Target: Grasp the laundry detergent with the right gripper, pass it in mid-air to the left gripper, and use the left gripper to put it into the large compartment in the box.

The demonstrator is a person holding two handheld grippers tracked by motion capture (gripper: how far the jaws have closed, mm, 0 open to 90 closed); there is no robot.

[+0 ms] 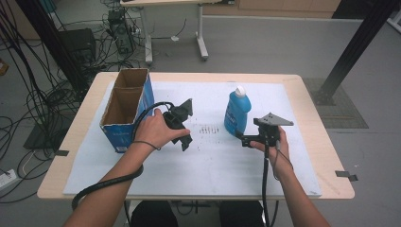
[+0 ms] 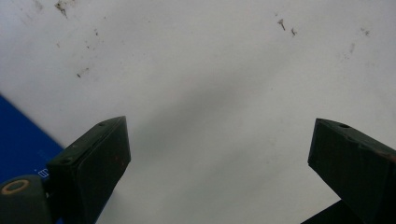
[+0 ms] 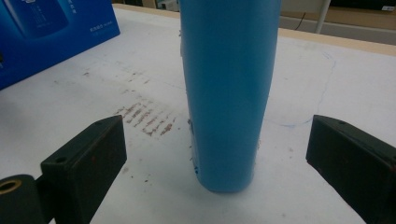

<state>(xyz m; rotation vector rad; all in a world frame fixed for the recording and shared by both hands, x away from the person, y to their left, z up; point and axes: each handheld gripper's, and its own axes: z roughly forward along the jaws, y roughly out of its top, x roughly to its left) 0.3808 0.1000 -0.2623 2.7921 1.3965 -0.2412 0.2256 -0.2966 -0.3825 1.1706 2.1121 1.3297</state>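
Note:
A blue bottle [image 1: 237,112] with a white cap stands upright on the white sheet [image 1: 213,161] right of centre. My right gripper [image 1: 240,138] is open just in front of it; in the right gripper view the bottle [image 3: 226,93] rises between the two spread jaws, a little beyond their tips and touching neither. My left gripper [image 1: 186,142] is held by the left hand near the table's middle, tilted down at the sheet. The left gripper view has its jaws wide apart over bare white sheet [image 2: 210,84], nothing between them.
An open cardboard box [image 1: 126,108] with blue sides stands at the left of the table, right beside the left hand; its blue wall [image 3: 46,32] is at the upper left of the right gripper view. Brown scuff marks [image 1: 205,130] lie between the grippers. Cables and desk legs crowd the floor behind.

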